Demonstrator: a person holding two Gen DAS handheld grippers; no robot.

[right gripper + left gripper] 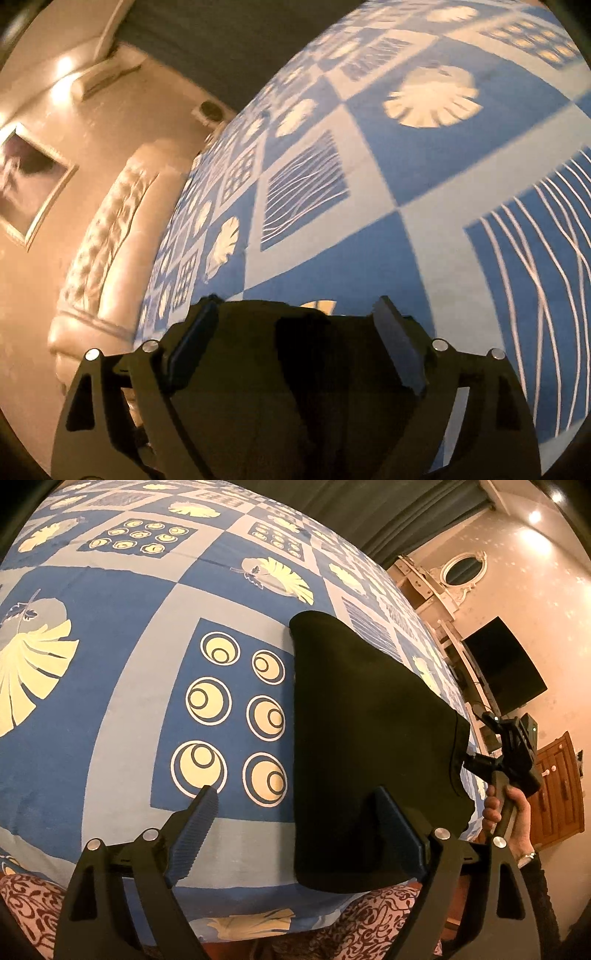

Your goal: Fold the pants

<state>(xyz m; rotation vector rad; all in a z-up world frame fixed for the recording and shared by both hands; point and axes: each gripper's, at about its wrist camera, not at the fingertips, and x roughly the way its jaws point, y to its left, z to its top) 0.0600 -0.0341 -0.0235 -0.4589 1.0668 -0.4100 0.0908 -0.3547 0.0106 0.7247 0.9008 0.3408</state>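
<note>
The black pants (369,738) lie folded in a long strip on the blue patterned bedsheet (129,635). My left gripper (295,797) is open above the near end; its right finger (395,830) overlaps the cloth, its left finger (195,830) is over bare sheet. In that view my right gripper (476,760) touches the pants' right edge, held by a hand. In the right wrist view my right gripper (295,314) stands open over black cloth (295,369) that fills the space between the jaws.
A tufted cream headboard (107,266) borders the bed (369,166). A dark TV (506,664), a white mirror shelf (458,576) and a wooden cabinet (557,794) stand beyond the bed's right side. A patterned maroon cover (29,904) hangs at the near edge.
</note>
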